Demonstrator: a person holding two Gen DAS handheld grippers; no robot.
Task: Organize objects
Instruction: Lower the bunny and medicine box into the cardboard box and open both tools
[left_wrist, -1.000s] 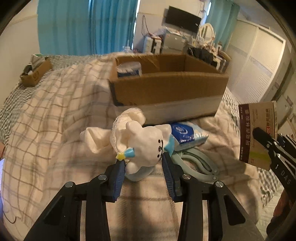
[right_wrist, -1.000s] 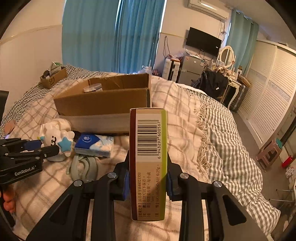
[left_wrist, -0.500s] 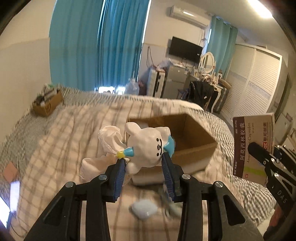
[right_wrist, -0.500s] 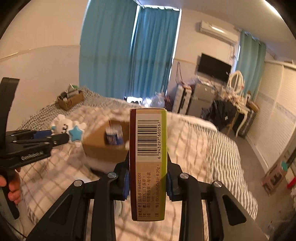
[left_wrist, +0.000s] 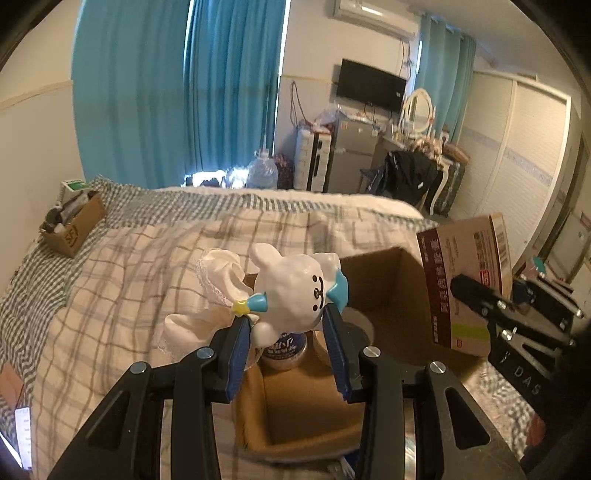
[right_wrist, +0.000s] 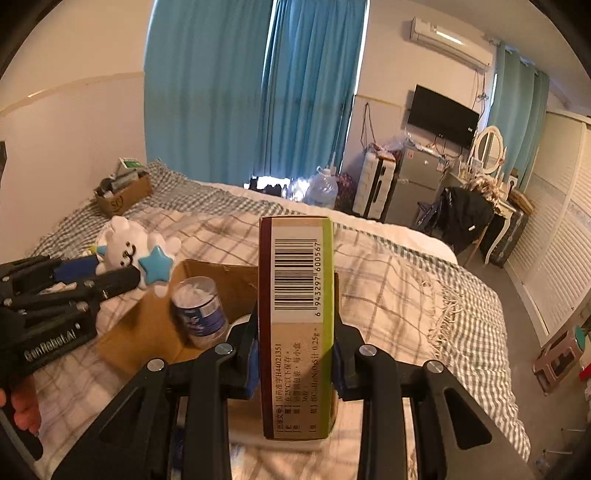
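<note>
Cardboard box (left_wrist: 384, 291) holds a blue-labelled jar (right_wrist: 201, 314).

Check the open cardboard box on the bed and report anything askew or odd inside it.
Nothing looks damaged or spilled. The brown cardboard box holds a small blue-labelled plastic jar, standing slightly tilted in the right wrist view. The white bunny figurine and the barcoded medicine carton are held above it, not yet inside.

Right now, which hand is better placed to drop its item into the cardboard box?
Left, probably. Its tongs hold the white bunny toy directly above the open cardboard box; the right tongs' medicine box hangs at its rim.
</note>
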